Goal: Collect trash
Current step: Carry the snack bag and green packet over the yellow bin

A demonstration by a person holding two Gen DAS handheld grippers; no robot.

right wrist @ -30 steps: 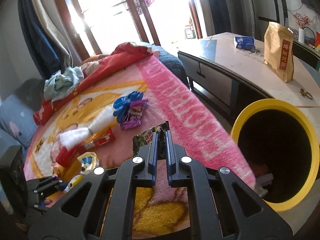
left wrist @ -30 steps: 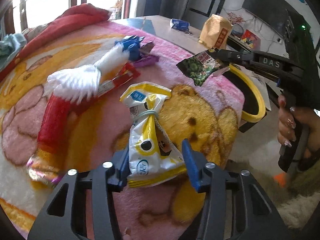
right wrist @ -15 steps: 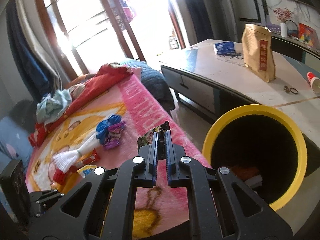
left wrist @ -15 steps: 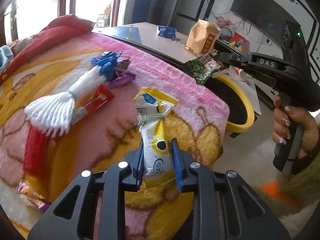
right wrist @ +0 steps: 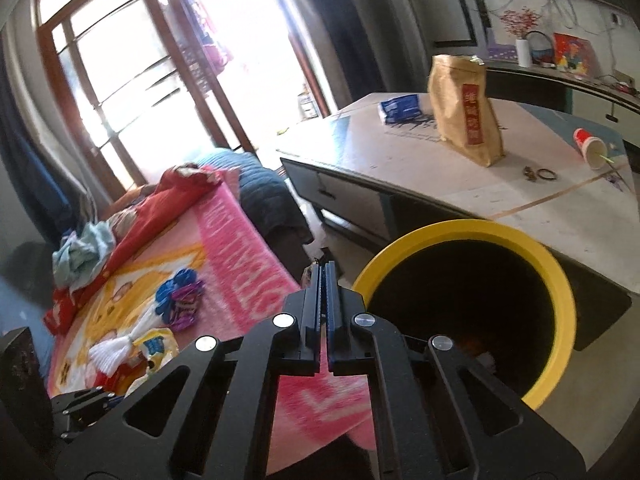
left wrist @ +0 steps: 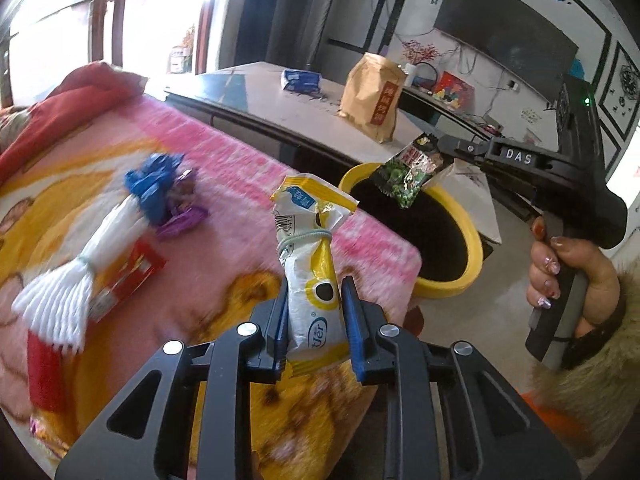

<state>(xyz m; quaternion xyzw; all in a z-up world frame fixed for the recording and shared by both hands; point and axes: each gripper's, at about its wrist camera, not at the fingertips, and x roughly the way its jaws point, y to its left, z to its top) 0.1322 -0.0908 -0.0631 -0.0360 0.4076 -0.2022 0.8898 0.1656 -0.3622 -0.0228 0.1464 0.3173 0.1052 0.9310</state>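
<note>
Left gripper (left wrist: 314, 320) tilts down over the pink blanket (left wrist: 224, 184), jaws narrowed and clamped on a yellow-white snack wrapper (left wrist: 310, 256) that stands upright between the blue pads, rubber band around its neck, its open top toward the yellow bin (left wrist: 448, 284). Right gripper (left wrist: 434, 148) comes in from the right of the left wrist view, held by a hand (left wrist: 572, 276) wrapped round the grip with a fur cuff at the wrist, fingers pointing toward the bin. Its jaws are pressed together on a green pea packet (left wrist: 410, 176), which hangs from the tips above the bin's near rim. In the right wrist view the same gripper (right wrist: 324, 276) shows pads closed tight, only a sliver of the packet sticking past the tips, bin (right wrist: 560, 280) just right of the tips and below. Left of the bin, still on the blanket: a blue and purple wrapper pile (left wrist: 164, 196), white tassel (left wrist: 76, 280), red packet (left wrist: 132, 276). A brown paper bag (left wrist: 374, 96) stands on the table (left wrist: 256, 92) behind the bin.
</note>
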